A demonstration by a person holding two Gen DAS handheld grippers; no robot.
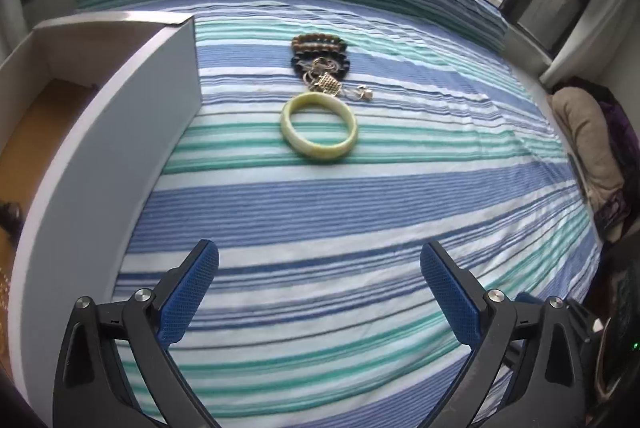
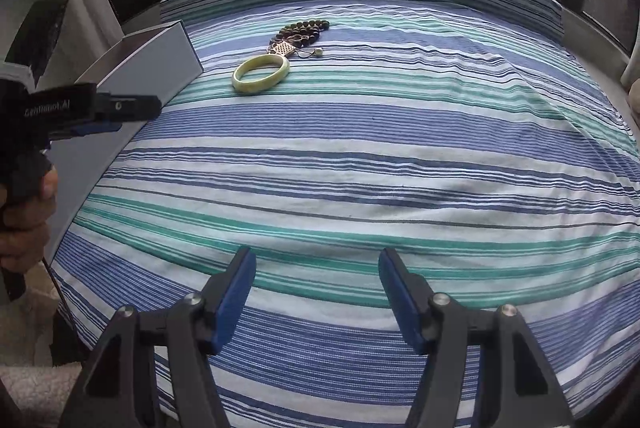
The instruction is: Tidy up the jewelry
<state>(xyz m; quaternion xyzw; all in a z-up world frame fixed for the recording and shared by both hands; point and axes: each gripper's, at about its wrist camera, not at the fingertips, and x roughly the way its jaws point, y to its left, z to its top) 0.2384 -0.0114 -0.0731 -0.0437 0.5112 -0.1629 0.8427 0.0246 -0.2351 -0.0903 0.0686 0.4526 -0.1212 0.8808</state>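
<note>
Two hand-held grippers hover above a bed draped in a blue, teal and white striped cover [image 1: 360,195], neither one carrying anything. The left gripper [image 1: 320,260] has its jaws spread wide, blue textured pads [image 1: 188,292] facing each other across bare fabric. The right gripper [image 2: 316,268] likewise holds its jaws apart over the stripes, gripping nothing.

The jewelry lies in a small cluster well ahead of both sets of jaws. Nearest the left jaws is a pale green bangle [image 1: 319,125], flat on the cover and almost straight ahead along the gap between the fingers. Just beyond it, touching or nearly so, sits a tangle of silver chain with a square gold-toned pendant [image 1: 329,82], and past that two bracelets of dark and brown beads [image 1: 320,47] piled together. From the right gripper the same cluster sits ahead and left of the jaws, the bangle [image 2: 261,73] closest, the pendant [image 2: 283,48] and beads [image 2: 304,29] behind it.

An open white box [image 1: 120,131] stands on the cover left of the left jaws, its long wall running forward to just beside the jewelry. In the right wrist view the box [image 2: 152,67] appears far left, with the left gripper [image 2: 108,115] in front of it, held by the person's hand [image 2: 24,224].
</note>
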